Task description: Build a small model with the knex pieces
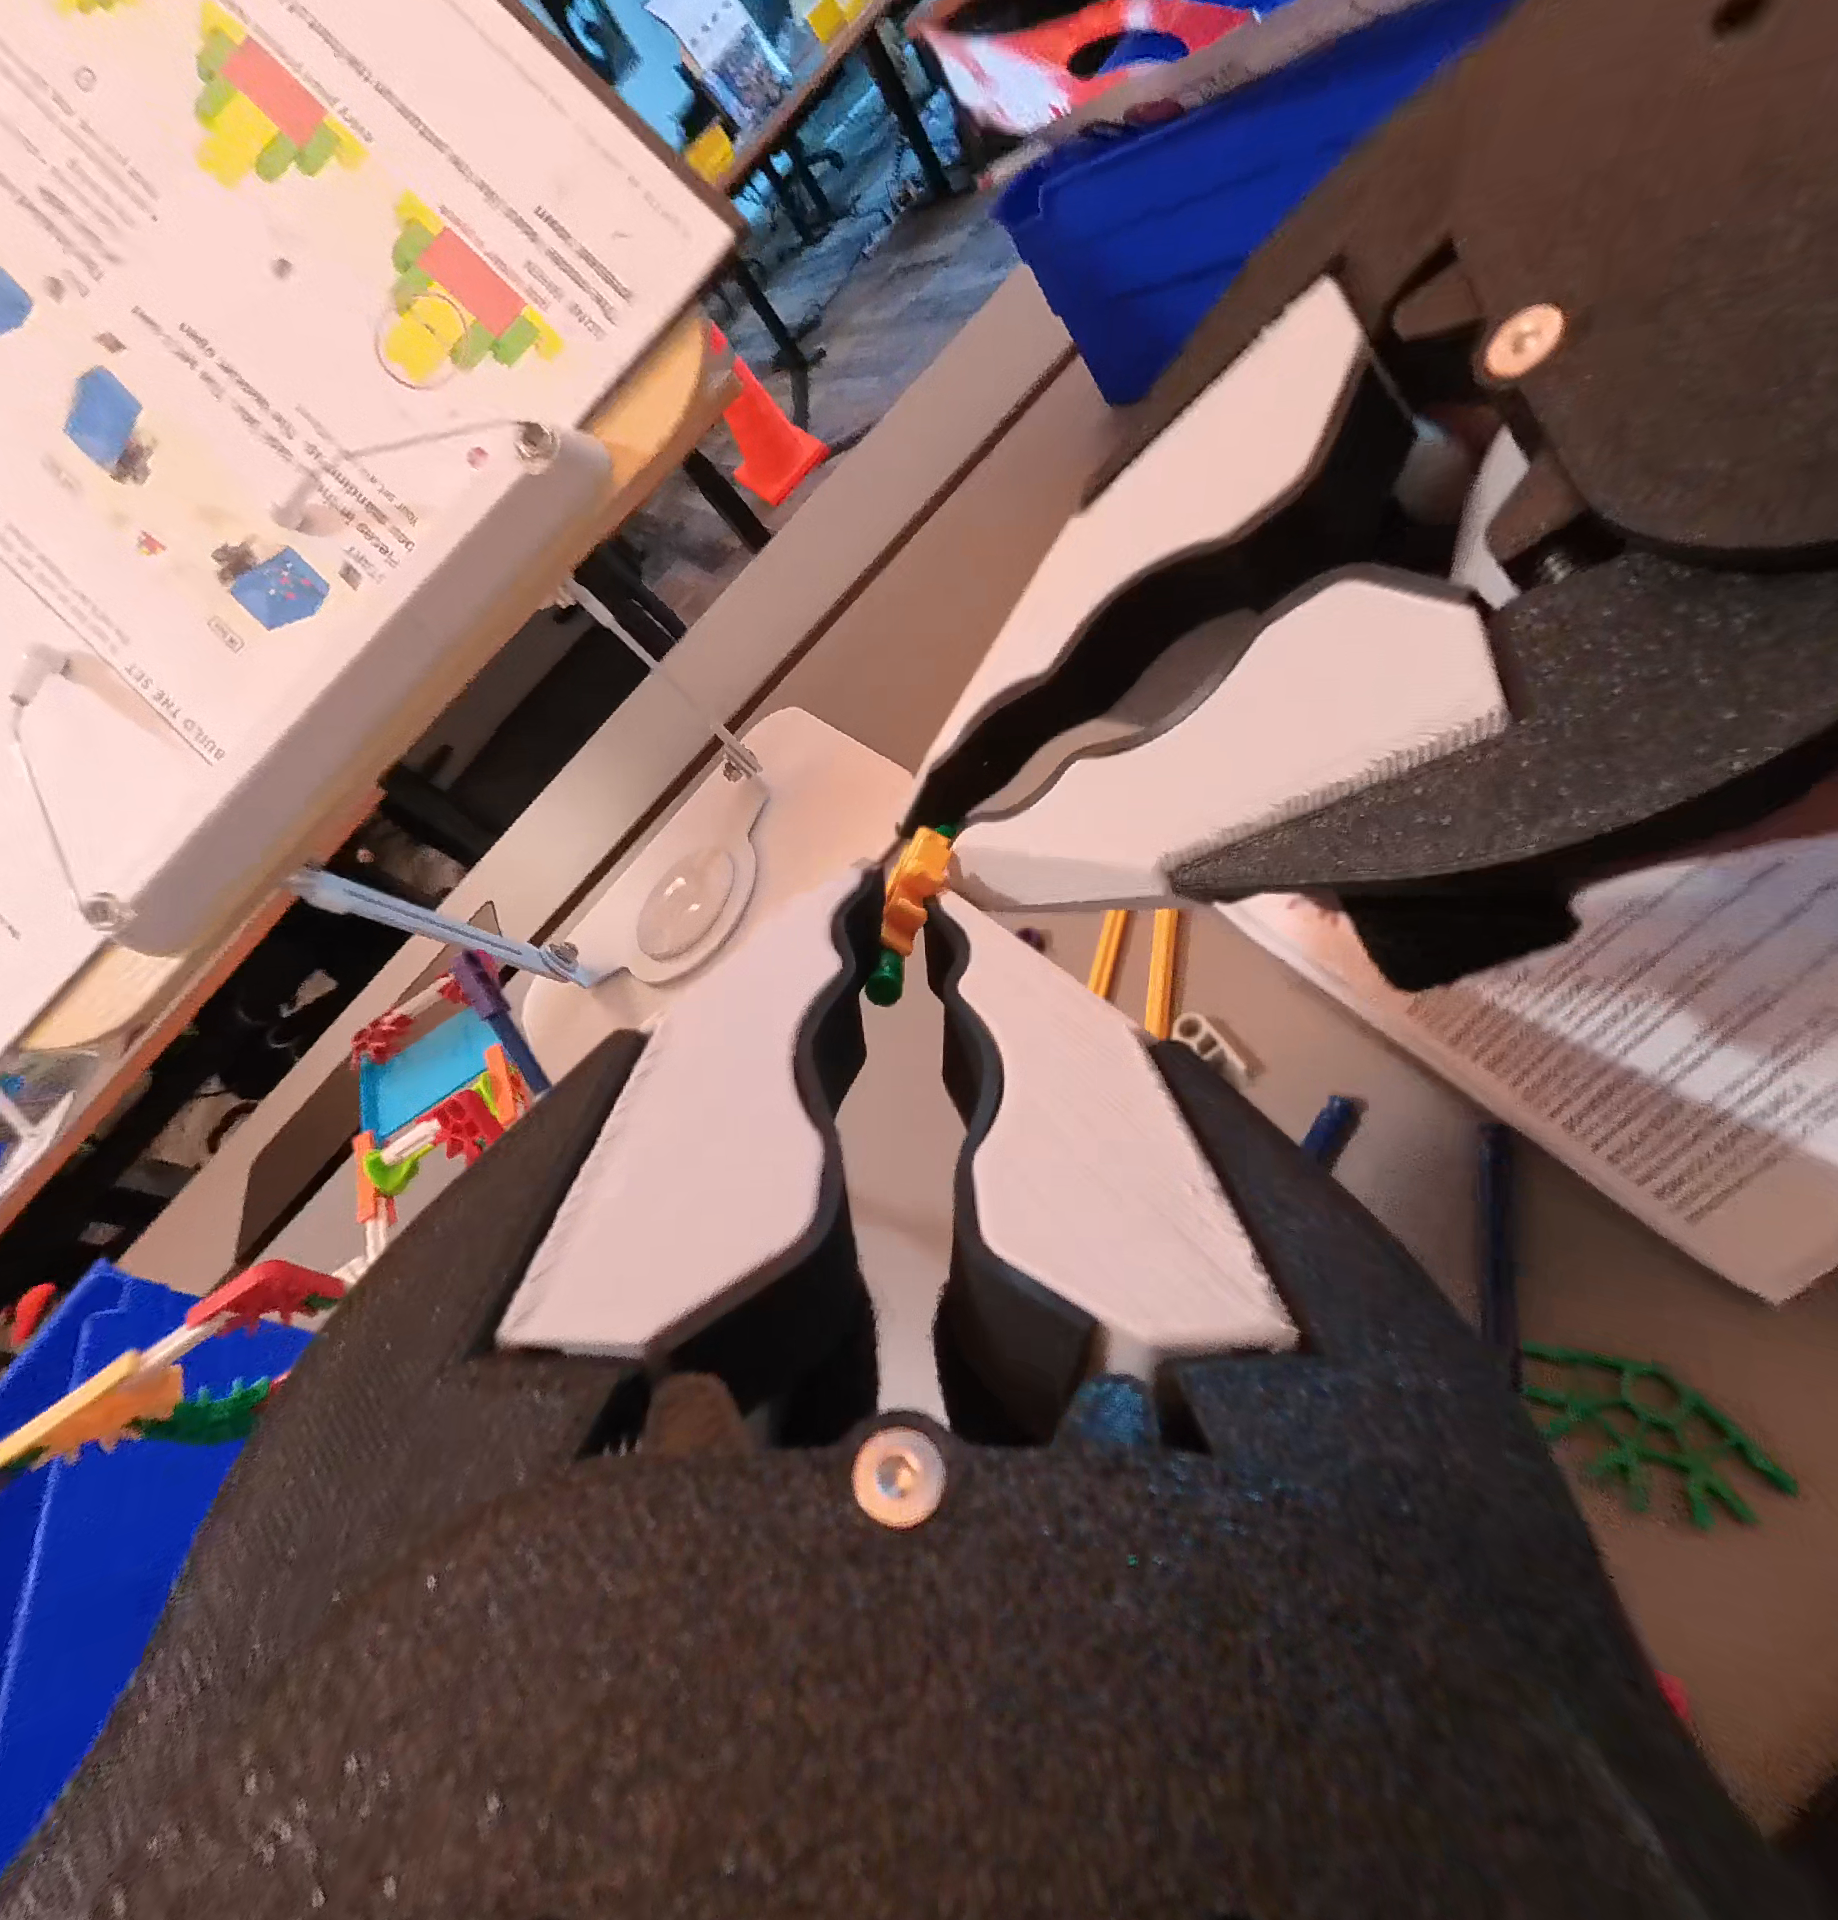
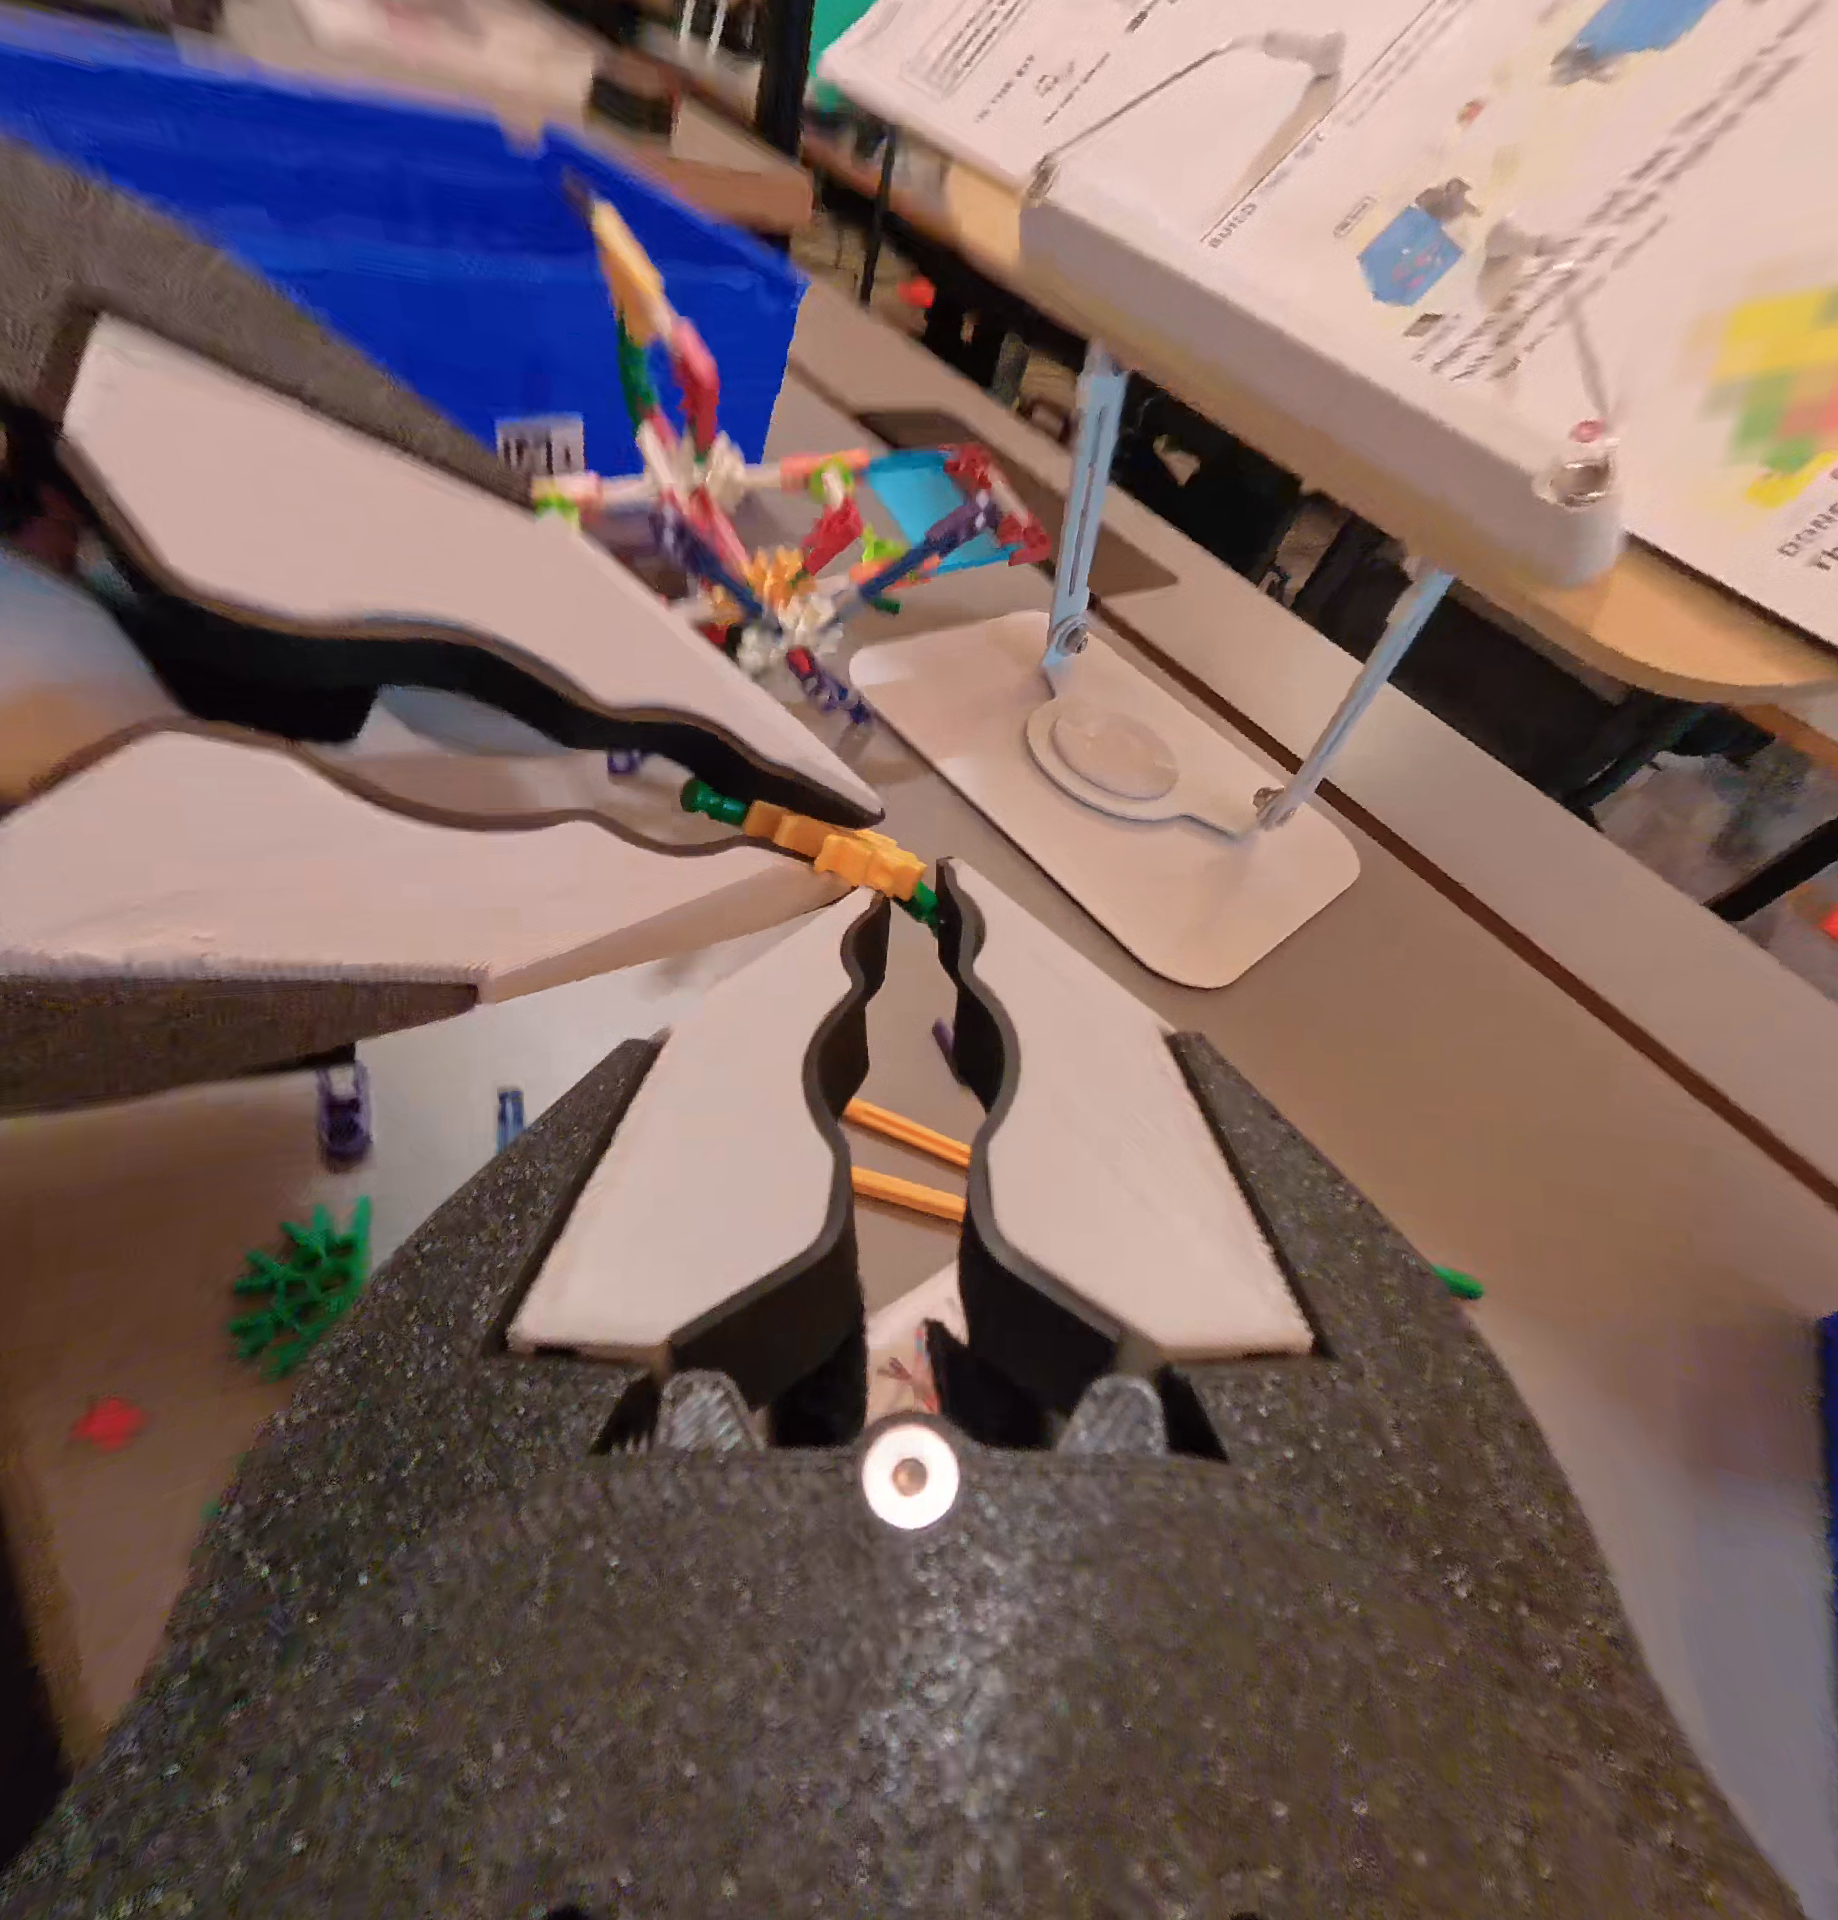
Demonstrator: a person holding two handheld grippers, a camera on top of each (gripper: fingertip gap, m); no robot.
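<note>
A small orange connector (image 1: pixel 907 891) sits on a short green rod (image 1: pixel 884 977). My left gripper (image 1: pixel 899 906) is shut on the orange connector, with the rod running back between its fingers. My right gripper (image 1: pixel 936 823) comes in from the upper right and its tips meet the same piece. In the right wrist view, my right gripper (image 2: pixel 913 891) is shut on the near end of the green rod (image 2: pixel 921 906). The left gripper (image 2: pixel 855 831) enters from the left holding the orange connector (image 2: pixel 842 847). The piece is held above the table.
A colourful rod-and-connector model (image 2: pixel 790 540) stands beside a blue bin (image 2: pixel 375 239). A white stand (image 2: pixel 1154 810) holds an instruction sheet (image 1: pixel 271 416). On the table lie yellow rods (image 2: pixel 904 1132), a green connector cluster (image 2: pixel 302 1288), purple pieces (image 2: pixel 343 1122) and a printed booklet (image 1: pixel 1673 1039). Less than 4 cm separates the two grippers' tips.
</note>
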